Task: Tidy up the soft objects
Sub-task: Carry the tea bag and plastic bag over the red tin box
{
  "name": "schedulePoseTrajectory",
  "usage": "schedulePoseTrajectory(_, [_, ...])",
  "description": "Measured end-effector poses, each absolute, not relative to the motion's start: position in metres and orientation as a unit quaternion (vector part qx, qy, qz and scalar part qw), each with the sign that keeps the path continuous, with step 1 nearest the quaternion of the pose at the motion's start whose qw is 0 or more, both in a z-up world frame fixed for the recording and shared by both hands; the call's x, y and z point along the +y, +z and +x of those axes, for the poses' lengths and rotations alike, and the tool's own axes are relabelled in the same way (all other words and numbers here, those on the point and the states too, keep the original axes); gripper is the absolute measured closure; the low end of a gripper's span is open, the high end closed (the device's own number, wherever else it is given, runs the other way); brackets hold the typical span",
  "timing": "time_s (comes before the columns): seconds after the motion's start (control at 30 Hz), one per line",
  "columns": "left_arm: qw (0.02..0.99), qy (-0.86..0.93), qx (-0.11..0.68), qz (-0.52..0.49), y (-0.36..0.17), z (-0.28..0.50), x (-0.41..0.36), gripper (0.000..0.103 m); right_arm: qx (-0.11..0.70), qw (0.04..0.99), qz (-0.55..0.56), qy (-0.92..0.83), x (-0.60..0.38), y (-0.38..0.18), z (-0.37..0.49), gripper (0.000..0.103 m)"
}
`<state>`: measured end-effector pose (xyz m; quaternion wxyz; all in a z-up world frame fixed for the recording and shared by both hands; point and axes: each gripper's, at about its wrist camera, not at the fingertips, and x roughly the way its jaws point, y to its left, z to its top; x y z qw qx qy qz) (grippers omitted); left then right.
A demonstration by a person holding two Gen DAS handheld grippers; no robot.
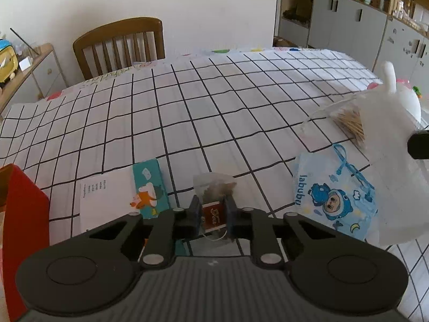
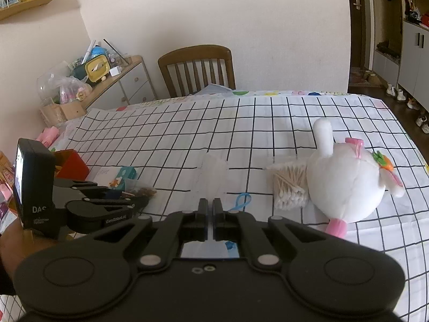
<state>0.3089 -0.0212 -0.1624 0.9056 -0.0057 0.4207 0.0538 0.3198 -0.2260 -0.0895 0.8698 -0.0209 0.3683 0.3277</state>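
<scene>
My left gripper is shut on a tea bag with a red tag, held low over the checked tablecloth. It shows from the side in the right wrist view. My right gripper is shut on a thin clear plastic bag, which appears in the left wrist view as a white translucent sheet at the right. A blue cartoon pouch lies below it; its blue loop shows by my right fingers. A white plush rabbit lies to the right.
A bag of cotton swabs lies against the rabbit. A teal tissue pack and a white paper lie left of my left gripper, next to a red box. A wooden chair stands at the table's far side.
</scene>
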Motion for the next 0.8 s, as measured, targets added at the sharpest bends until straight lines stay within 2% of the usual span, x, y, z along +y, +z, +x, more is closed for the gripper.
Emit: schedulePoseTrajectory(0.8, [0.923,0.05,0.372,-0.086,-0.086,0.228,0.033,0.088,0.323,0.86,-0.027,0.395,-0.174,-0.03,0.265,0.101])
